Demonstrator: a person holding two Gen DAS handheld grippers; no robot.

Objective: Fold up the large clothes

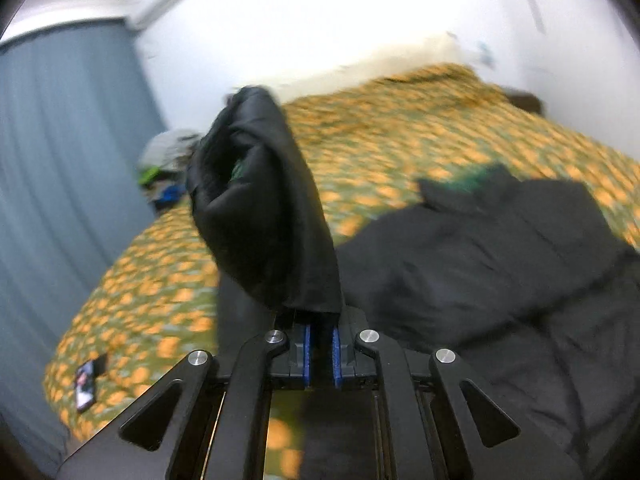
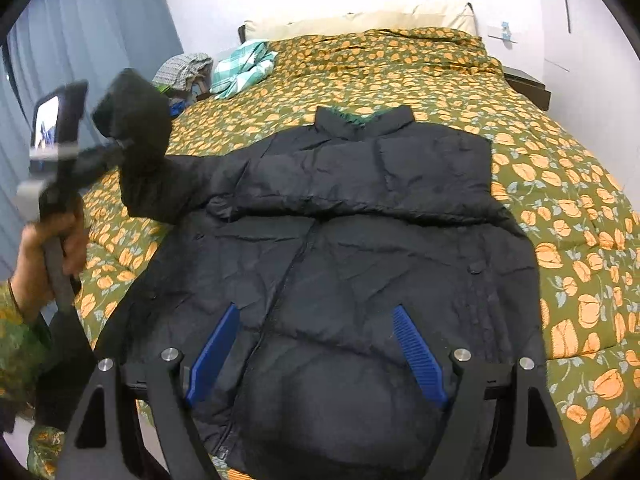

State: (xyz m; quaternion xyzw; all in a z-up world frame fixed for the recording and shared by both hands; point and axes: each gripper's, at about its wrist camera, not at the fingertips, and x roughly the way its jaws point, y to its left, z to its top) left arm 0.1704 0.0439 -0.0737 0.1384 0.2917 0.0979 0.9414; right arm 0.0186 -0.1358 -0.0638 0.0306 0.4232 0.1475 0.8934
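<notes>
Item: black puffer jacket [image 2: 360, 240], laid front-up and zipped on the bed [image 2: 560, 208], collar toward the pillows [image 2: 360, 20], hem toward the camera. One sleeve [image 2: 420, 176] already lies folded across the chest, just below the collar. Other sleeve [image 1: 260, 208], at the jacket's side toward the curtain [image 2: 92, 32], raised off the bedspread, cuff end drooping over. Left gripper [image 1: 320, 320]: clamped on that raised sleeve, the blue pads close together with the cloth pinched between them; its view is blurred. Right gripper [image 2: 316, 348]: released, jaws spread wide, holding nothing, poised above the jacket's lower front. Also noted: heap of loose clothes [image 2: 224, 68] beyond the jacket at the curtain-side edge of the bed; phone [image 1: 86, 384] on the bedspread beside the jacket. Progress, judged: early to middle. First sleeve appears done; second sleeve remains to be laid over the chest, then the body folded up from the hem.
</notes>
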